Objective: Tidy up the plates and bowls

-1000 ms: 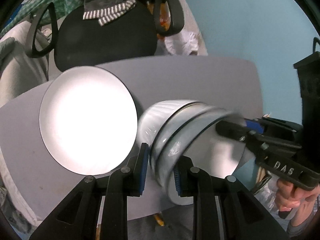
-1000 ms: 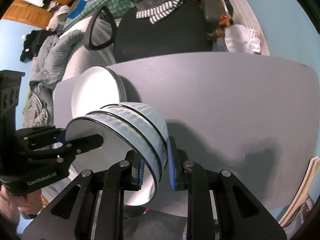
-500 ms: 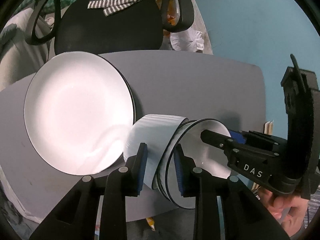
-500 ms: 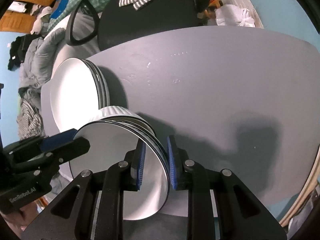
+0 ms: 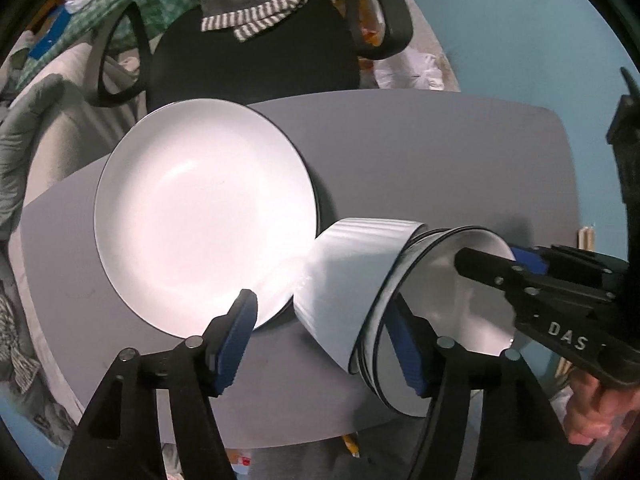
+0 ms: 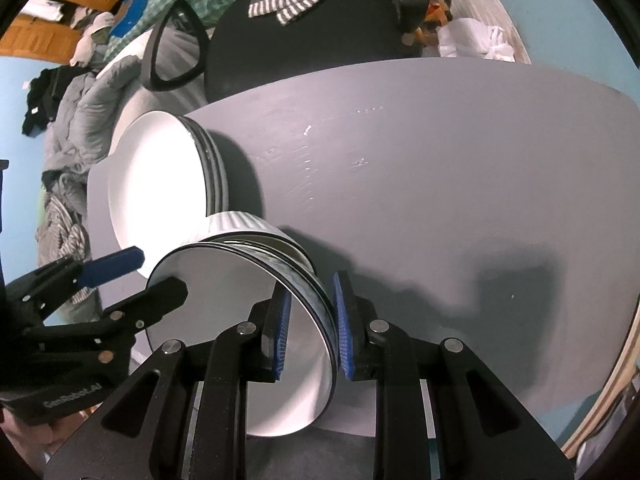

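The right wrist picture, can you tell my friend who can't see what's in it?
A stack of white bowls sits on a grey table, its rim between the open blue-padded fingers of the right gripper. The left gripper, also open, straddles the opposite rim. Behind the bowls is a stack of white plates, then a black chair.

three stacked plates point(image 6: 214, 184), three nested bowls point(image 6: 280, 264), one table point(image 6: 440, 180)

The plates point(image 5: 204, 216) look like glossy white ceramic with dark rims. The bowls point(image 5: 352, 280) have ribbed, glazed white sides. The table point(image 6: 440, 160) is matt grey, faintly scuffed. The gripper pads point(image 6: 344, 320) are blue, finely ridged rubber on black plastic.
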`<state>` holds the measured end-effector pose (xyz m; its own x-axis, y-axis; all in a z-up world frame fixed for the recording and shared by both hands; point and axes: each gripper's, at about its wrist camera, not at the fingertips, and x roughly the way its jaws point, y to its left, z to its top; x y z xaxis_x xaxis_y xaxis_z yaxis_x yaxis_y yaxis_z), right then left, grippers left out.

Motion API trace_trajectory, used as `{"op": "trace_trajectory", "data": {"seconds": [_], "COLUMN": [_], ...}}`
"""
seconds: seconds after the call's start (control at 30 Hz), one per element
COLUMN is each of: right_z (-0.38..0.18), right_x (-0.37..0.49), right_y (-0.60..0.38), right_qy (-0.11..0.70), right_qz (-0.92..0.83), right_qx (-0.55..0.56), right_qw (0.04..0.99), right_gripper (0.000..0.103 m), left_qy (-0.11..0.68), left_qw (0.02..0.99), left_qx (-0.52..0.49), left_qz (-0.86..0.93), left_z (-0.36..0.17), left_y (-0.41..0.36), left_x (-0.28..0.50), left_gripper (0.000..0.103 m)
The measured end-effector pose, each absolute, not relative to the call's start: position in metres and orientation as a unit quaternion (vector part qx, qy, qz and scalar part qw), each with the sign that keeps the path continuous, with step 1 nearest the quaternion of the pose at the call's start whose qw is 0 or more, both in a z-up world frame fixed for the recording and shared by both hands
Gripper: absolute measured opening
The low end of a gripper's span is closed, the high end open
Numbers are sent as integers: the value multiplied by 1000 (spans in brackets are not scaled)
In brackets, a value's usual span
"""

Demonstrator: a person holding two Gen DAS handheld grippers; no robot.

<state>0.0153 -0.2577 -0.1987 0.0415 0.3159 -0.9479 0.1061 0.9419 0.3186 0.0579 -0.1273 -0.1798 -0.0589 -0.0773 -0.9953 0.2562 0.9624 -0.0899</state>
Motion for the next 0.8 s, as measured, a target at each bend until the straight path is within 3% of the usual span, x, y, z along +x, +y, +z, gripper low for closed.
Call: {"op": "trace_trajectory", "data": {"seconds": [0.37,0.63,0.8], "right_z": [-200,-208,-210], "right_x": [9,7,9], "right_y": [-263,-273,-275], "right_qy": [679,678,674], "right_qz": [96,113,132], "right_qx": [161,172,175], "right_qw": [710,705,706], "right_gripper": [21,22,22], "left_qy": [738,738,743], "left_qw": [665,665,660], "left_qx": [61,55,43], "left_qz": [-98,-107,-104], "left_z": [-206,-203,-204], "left_y": [-123,-129,-126], "left_x": [49,46,49], "left_gripper": [67,57,57]}}
